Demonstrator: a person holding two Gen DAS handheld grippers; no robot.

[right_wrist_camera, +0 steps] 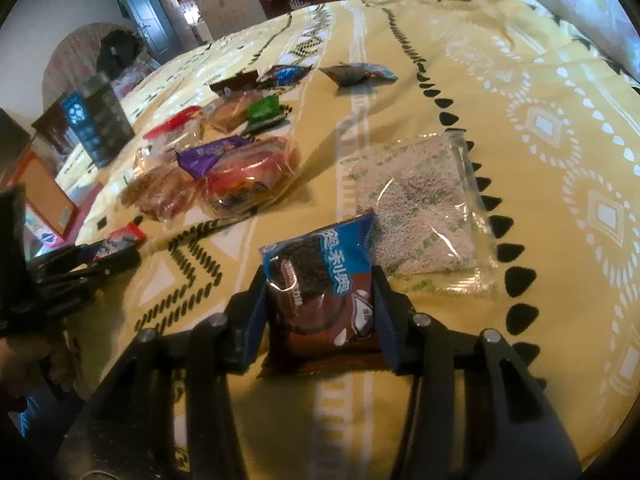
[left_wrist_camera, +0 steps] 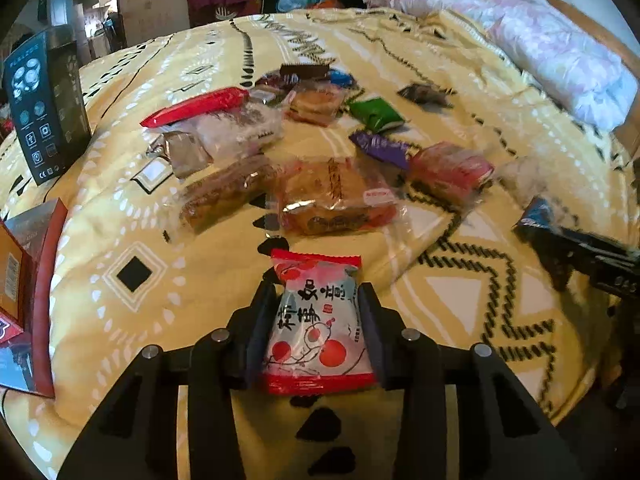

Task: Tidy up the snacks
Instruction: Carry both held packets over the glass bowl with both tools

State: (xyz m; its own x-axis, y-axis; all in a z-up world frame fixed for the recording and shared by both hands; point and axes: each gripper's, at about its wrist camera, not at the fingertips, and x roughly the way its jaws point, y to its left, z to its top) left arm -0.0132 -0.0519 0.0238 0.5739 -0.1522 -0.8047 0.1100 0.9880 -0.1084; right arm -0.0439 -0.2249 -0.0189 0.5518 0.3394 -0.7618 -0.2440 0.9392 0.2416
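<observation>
Left gripper (left_wrist_camera: 318, 312) clamped the red packet (left_wrist_camera: 318, 328), right gripper (right_wrist_camera: 320, 300) the Oreo pack (right_wrist_camera: 320, 280); the snack pile (left_wrist_camera: 280, 152) lay at 12 o'clock, nearer the left.

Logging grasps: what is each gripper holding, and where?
Left gripper: red-and-white snack packet, by its sides. Right gripper: blue cookie packet, by its sides.

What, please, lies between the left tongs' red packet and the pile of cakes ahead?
Only bare yellow bedspread, in the left wrist view.
</observation>
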